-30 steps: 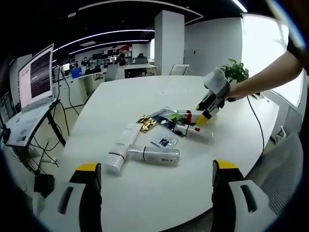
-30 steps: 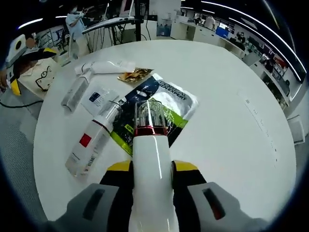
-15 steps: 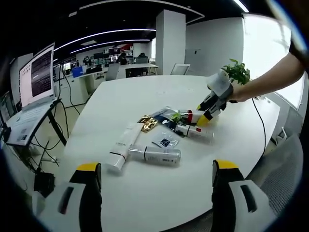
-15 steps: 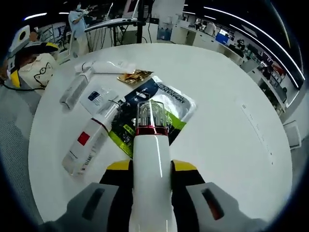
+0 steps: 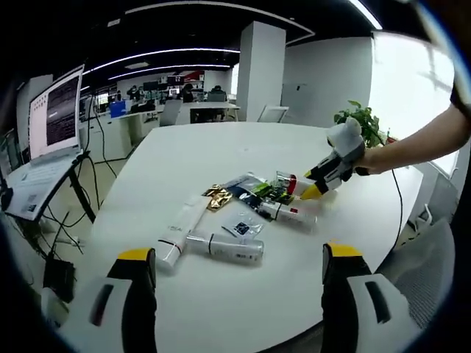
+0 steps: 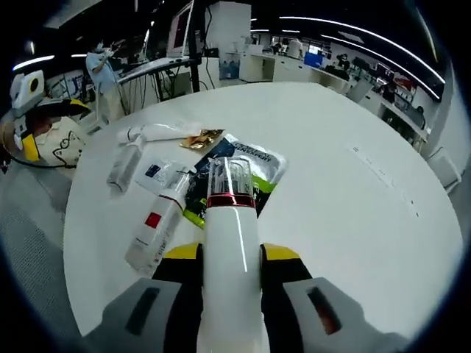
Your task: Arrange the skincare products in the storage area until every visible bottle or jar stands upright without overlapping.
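My right gripper [image 6: 230, 256] is shut on a white bottle [image 6: 230, 235] with a red ring and a clear cap, held off the table above a dark and green packet [image 6: 254, 163]. In the left gripper view the same right gripper [image 5: 318, 184] holds that bottle [image 5: 291, 182] at the right end of the pile. Lying flat are a red-labelled bottle [image 6: 156, 229], a clear bottle [image 5: 224, 248], a white tube [image 5: 176, 232], a small sachet [image 5: 241, 226] and a gold sachet [image 5: 217, 196]. My left gripper [image 5: 239, 255] is open near the table's front edge, well short of the pile.
The round white table [image 5: 221, 147] has bare room behind and to the right of the pile. A laptop on a stand [image 5: 55, 118] is off the left side, a potted plant [image 5: 360, 118] at the far right, a chair [image 5: 272, 112] behind.
My right gripper has risen with the white bottle, so the table looks farther below it. The lying products have not moved. My left gripper stays open.
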Tool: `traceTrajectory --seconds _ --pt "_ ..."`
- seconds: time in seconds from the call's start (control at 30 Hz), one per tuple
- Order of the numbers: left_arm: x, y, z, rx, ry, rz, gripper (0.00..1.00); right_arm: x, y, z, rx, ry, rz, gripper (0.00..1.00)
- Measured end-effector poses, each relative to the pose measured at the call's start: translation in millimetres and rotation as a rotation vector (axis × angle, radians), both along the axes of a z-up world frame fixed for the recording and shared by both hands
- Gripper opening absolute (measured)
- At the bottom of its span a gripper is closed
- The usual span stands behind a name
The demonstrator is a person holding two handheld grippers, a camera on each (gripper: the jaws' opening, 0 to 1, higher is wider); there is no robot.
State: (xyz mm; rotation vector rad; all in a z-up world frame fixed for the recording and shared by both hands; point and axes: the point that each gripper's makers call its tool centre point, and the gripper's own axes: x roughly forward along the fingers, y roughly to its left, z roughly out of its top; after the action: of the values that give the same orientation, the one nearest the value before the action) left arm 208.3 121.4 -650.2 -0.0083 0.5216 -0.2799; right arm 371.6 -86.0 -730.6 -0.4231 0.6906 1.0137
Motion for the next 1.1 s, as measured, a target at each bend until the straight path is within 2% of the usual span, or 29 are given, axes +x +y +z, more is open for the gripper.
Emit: traceTrajectory --seconds 0.2,0.3,0.43,0.53,0.83,0.97,1.03,1.1 --pt "7.0 -12.8 15.4 -0.033 -0.030 -0.033 0.86 -6.7 -5.0 27.0 0.108 -0.001 -0.057 0.29" --pt "10.7 -21.2 25.8 -0.069 -0.043 -0.044 0.86 -11.1 -6.6 39.8 0.158 -0.004 -0.072 0.29" --pt "13.4 -35.6 38.9 -0.113 -0.054 -0.074 0.86 -22.8 -5.2 65.6 0.238 -0.007 -0.089 0.29" --pt "15.4 -46.8 47.2 -0.136 -0.064 -0.110 0.85 -29.3 -0.4 79.8 0.321 0.002 -0.109 0.29" --pt "19.2 -84.7 73.2 -0.229 -0.086 -0.216 0.83 -64.3 4.7 121.4 0.568 0.080 -0.141 0.29" --pt "21.0 -101.2 80.9 -0.265 -0.086 -0.279 0.82 -76.4 3.9 133.9 0.661 0.120 -0.145 0.29" --pt "18.6 -110.9 84.2 -0.296 -0.072 -0.324 0.80 -82.3 2.6 142.8 0.731 0.148 -0.150 0.29" --pt "20.3 -116.7 90.9 -0.321 -0.077 -0.346 0.79 -87.3 1.7 148.4 0.761 0.150 -0.151 0.29"
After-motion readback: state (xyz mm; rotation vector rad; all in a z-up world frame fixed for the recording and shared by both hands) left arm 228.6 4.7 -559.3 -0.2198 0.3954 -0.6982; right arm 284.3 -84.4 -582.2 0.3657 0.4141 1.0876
